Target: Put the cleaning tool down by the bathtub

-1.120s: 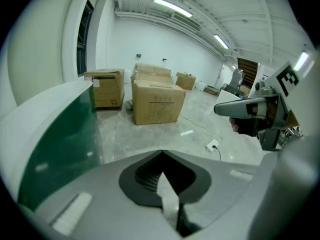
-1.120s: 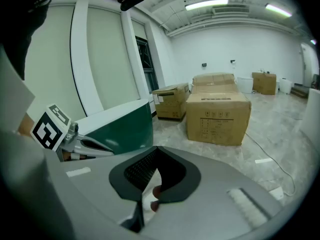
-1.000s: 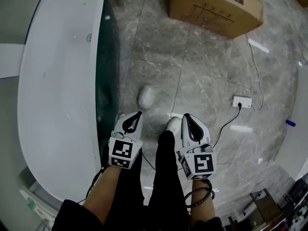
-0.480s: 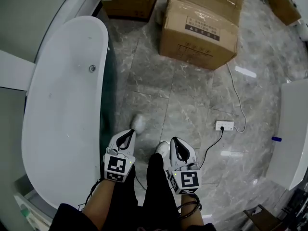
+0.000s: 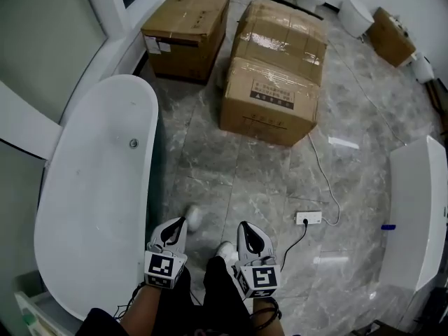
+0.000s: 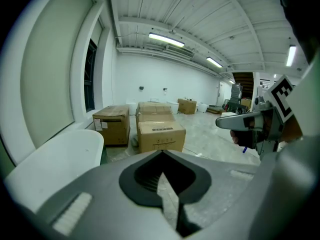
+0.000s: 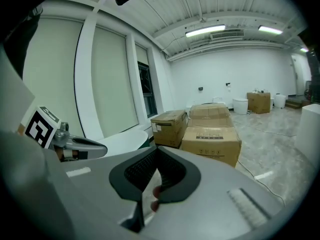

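Observation:
No cleaning tool shows in any view. The white oval bathtub (image 5: 91, 201) runs along the left of the head view, and its rim also shows in the left gripper view (image 6: 55, 159) and the right gripper view (image 7: 125, 140). My left gripper (image 5: 176, 227) is held low beside the tub's near end, jaws shut with nothing between them (image 6: 162, 155). My right gripper (image 5: 246, 228) is level with it, a little to the right, also shut and holding nothing (image 7: 157, 151). Each gripper shows at the edge of the other's view.
Two large cardboard boxes (image 5: 273, 93) and a smaller one (image 5: 185, 33) stand on the grey marble floor ahead. A white power strip (image 5: 309, 218) with trailing cable lies to the right. A white fixture (image 5: 413, 215) lines the right edge. The person's shoes (image 5: 194, 217) stand between the grippers.
The head view has lifted and pulled back, so more boxes and floor show. Both grippers sit lower and smaller in the frame, still shut and side by side.

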Available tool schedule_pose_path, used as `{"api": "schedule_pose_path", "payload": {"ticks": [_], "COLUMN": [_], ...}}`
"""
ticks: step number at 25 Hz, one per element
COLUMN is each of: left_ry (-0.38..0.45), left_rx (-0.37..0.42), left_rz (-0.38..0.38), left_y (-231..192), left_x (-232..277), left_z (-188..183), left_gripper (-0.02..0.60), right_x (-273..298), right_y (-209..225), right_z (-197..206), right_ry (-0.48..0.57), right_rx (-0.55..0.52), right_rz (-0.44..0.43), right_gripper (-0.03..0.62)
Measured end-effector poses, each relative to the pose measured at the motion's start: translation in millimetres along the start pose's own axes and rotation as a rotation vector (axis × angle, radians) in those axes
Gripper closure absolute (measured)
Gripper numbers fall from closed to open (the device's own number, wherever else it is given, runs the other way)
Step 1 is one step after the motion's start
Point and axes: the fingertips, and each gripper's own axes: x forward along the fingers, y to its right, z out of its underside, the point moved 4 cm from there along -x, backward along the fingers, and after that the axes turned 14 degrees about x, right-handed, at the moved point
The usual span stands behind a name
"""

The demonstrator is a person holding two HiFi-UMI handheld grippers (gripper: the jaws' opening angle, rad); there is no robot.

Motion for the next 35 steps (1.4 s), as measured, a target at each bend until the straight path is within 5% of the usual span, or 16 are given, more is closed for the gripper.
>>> {"api": "schedule_pose_path", "payload": {"ticks": [4,22,35], "left_ry": [0.033,0.238,0.327], "left_rx": [-0.045,0.041,0.069], "left_rz": [0.002,-0.145,-0.2], "left_y": [-3.4,-34.8,-35.5], "left_x": [-14.5,-71.1,-94.3], "left_z": [-28.7,-123.9,-162.4], "left_gripper": [0.581,0.581,0.581], "right_x": [-12.7,-45.2,-65.2], "right_y": [-4.6,-32.8,-45.2], "right_z": [-24.5,-124.3,-156.2], "right_ry": [0.037,0.191,0.279], "right_rx": [0.013,-0.039,-0.089], "right_rz": [0.0,-0.078,-0.135], "right_gripper": [0.571,0.571,0.572]}}
